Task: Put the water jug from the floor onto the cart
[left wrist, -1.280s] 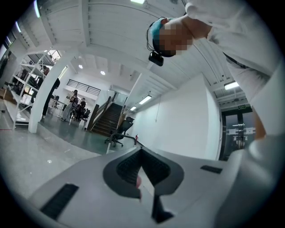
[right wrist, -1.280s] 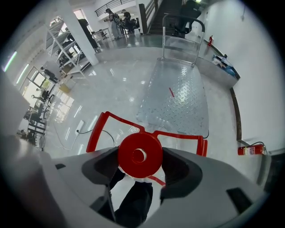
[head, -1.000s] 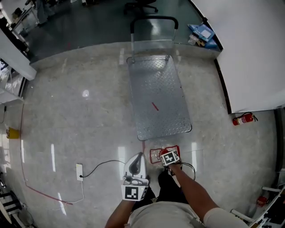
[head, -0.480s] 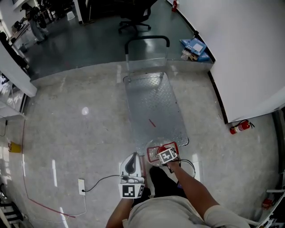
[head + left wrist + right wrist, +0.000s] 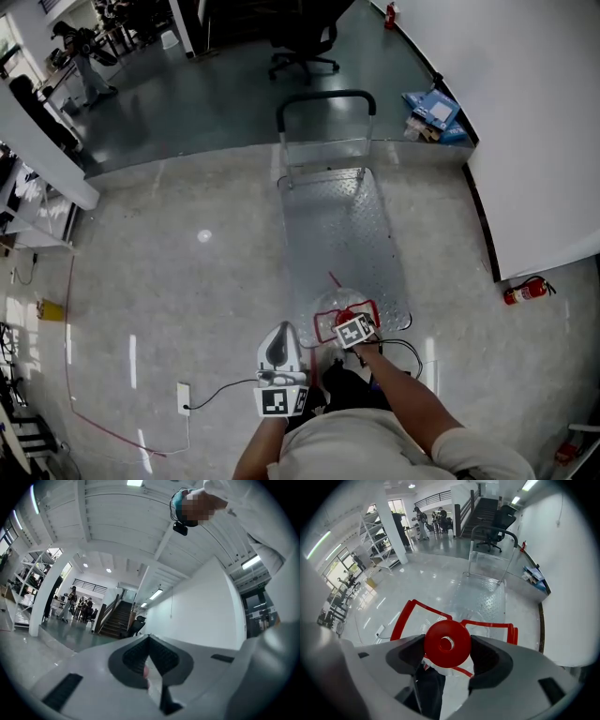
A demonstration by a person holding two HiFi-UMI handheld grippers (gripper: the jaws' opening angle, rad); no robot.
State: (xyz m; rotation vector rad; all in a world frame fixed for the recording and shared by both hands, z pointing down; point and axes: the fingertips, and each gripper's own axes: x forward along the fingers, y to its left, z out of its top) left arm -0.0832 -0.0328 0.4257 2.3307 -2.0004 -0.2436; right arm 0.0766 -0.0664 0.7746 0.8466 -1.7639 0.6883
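Status: transfer in progress, not complete.

- The right gripper (image 5: 449, 657) is clamped on the red cap (image 5: 446, 643) of the water jug (image 5: 335, 307), with the jug's red handle frame (image 5: 411, 610) just beyond the jaws.
- The left gripper (image 5: 149, 657) points up toward the ceiling, jaws pressed together with nothing between them.
- In the head view the jug sits at the near end of the cart (image 5: 342, 225), overlapping the deck edge. Whether its base rests on the deck or hangs above it cannot be confirmed from this angle.

Outstanding: set the jug squarely on the deck and release.
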